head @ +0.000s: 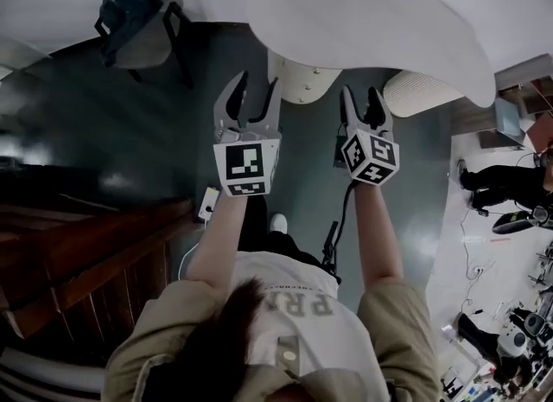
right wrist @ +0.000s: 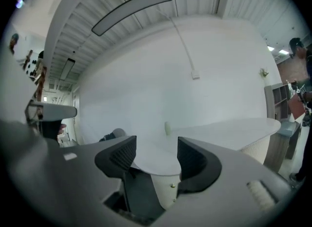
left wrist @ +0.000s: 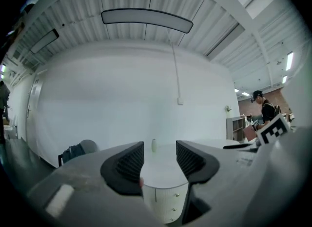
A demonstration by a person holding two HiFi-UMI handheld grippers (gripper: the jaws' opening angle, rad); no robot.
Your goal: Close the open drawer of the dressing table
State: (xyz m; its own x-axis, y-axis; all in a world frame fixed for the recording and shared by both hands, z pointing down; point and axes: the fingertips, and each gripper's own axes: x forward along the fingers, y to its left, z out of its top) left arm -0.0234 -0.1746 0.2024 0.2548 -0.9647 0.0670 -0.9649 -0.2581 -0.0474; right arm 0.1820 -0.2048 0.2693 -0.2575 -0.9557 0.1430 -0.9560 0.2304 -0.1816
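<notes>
The white dressing table (head: 371, 20) has a curved top, and a rounded drawer unit (head: 302, 80) stands under it. Both grippers are held up in front of it, apart from it. My left gripper (head: 252, 91) is open with nothing between its jaws. In the left gripper view the left gripper (left wrist: 160, 160) frames the drawer unit (left wrist: 168, 199) with its small knobs. My right gripper (head: 363, 102) is also open and empty. In the right gripper view the right gripper (right wrist: 156, 157) frames the tabletop edge (right wrist: 219, 133) and a knobbed drawer front (right wrist: 168, 192). A dark shape (right wrist: 139, 192) beside it may be the open drawer; I cannot tell.
A chair with a dark bag (head: 138, 20) stands left of the table. Dark wooden furniture (head: 86, 253) fills the near left. A ribbed white base (head: 423, 89) sits under the table's right end. A small white vase (left wrist: 154, 145) stands on top. A person (left wrist: 265, 111) stands far right.
</notes>
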